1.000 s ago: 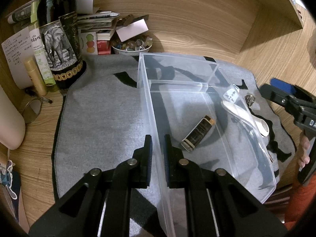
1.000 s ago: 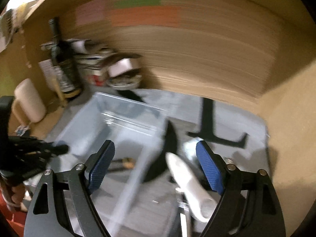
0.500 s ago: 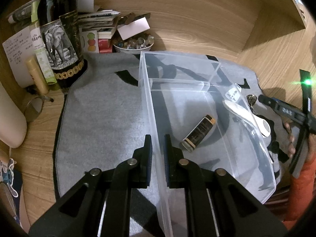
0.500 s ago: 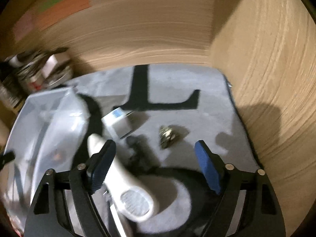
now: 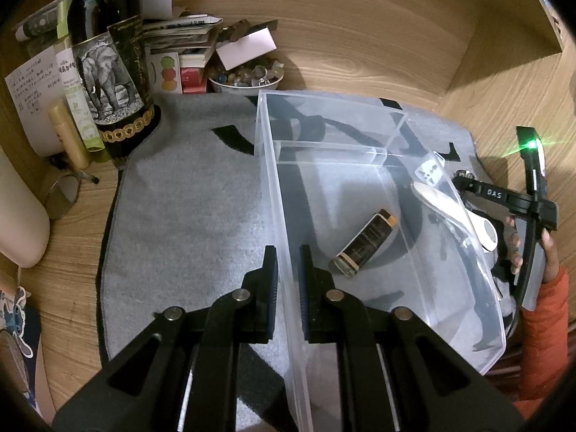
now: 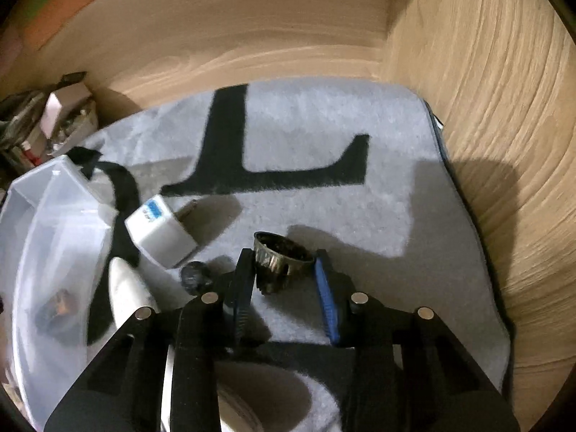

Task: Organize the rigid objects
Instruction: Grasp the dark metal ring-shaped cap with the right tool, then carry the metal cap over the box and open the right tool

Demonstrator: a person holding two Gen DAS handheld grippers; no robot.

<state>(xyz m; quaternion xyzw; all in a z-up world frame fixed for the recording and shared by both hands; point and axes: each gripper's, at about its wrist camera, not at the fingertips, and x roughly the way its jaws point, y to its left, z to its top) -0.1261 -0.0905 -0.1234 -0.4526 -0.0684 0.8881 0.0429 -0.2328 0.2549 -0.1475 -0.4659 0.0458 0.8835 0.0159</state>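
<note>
Your L gripper (image 5: pixel 286 277) is clamped on the near-left wall of the clear bin (image 5: pixel 360 151), one finger inside, one outside. Small dark bottle (image 5: pixel 363 248) lies on its side inside the bin, tilted, near the right wall. Your R gripper (image 6: pixel 284 277) sits right of the bin on the grey mat (image 6: pixel 324 115), jaws parted around a dark fluted cup (image 6: pixel 279 257); can't tell if pads touch it. White charger (image 6: pixel 162 230) and white handle (image 6: pixel 126 288) lie between cup and bin.
</note>
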